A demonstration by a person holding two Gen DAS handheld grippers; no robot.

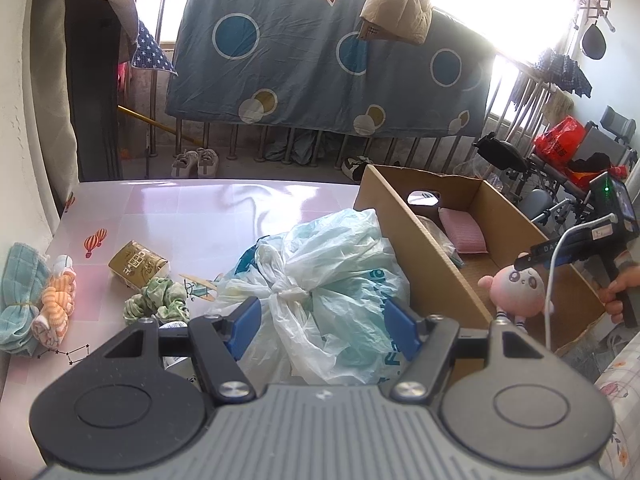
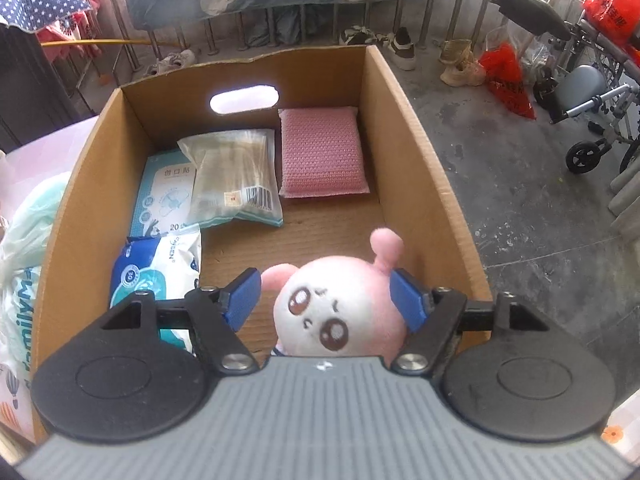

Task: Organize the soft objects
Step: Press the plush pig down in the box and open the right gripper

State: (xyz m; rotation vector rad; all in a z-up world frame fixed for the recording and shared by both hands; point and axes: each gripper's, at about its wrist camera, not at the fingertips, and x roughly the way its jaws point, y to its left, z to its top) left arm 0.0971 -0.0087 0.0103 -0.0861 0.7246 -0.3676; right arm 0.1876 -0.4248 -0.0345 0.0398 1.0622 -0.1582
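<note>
A pink plush doll (image 2: pixel 340 312) is seen upright at the near end of an open cardboard box (image 2: pixel 420 168), between the blue pads of the right tool (image 2: pixel 326 296). The left pad stands clear of the doll; the right pad lies against its head (whether it presses cannot be told), so the jaws are read as spread. Further inside the box are found a pink pillow (image 2: pixel 322 152), a clear packet (image 2: pixel 236 180), a flat blue-and-white pack (image 2: pixel 166 196) and a blue wipes pack (image 2: pixel 160 268). Beside the box, on the pink counter (image 1: pixel 180 208), a knotted plastic bag (image 1: pixel 320 280) is straddled by the left tool (image 1: pixel 322 322), its jaws spread apart around the bag. Further left lie a green cloth (image 1: pixel 156 302), a tissue pack (image 1: pixel 138 264), striped socks (image 1: pixel 56 300) and a teal towel (image 1: pixel 18 296).
</note>
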